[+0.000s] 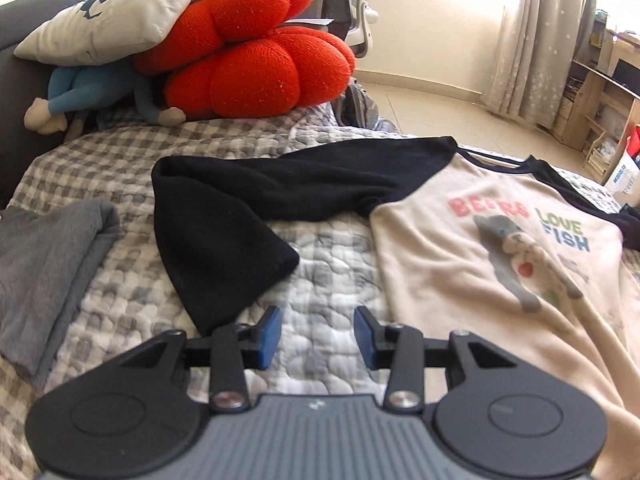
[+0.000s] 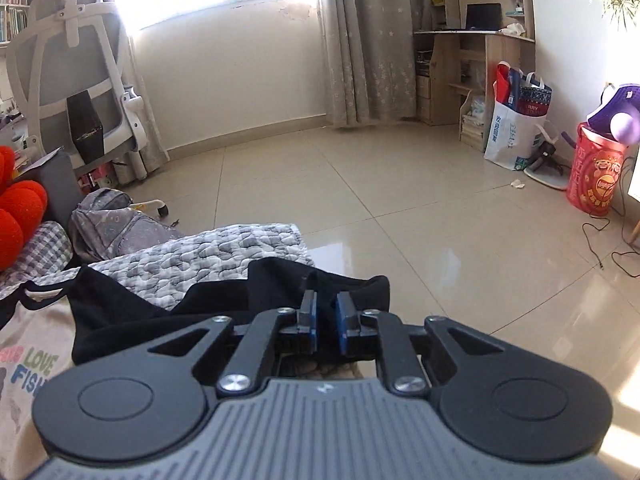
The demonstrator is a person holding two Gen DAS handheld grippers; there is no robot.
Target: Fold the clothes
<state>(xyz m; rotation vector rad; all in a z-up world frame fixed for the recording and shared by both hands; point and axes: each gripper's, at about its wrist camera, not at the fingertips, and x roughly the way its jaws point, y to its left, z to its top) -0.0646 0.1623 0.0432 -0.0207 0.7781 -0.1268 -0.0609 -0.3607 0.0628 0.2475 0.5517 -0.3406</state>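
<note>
Left tool (image 1: 316,334) hovers parted and empty over the bed (image 1: 328,248); right tool (image 2: 325,314) stands narrow around the shirt's black sleeve (image 2: 352,286), grip uncertain.

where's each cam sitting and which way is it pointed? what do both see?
Left wrist: sits on the left gripper, angled down across the bed at the raglan shirt, its black sleeve and the red cushion; own fingers show, apart, nothing between them.
Right wrist: sits on the right gripper, facing over the bed's edge toward floor, office chair and curtain; own fingers show, nearly closed over the shirt's other black sleeve.
Shared: shirt, red cushion, quilt, chair, curtain, shelving.
</note>
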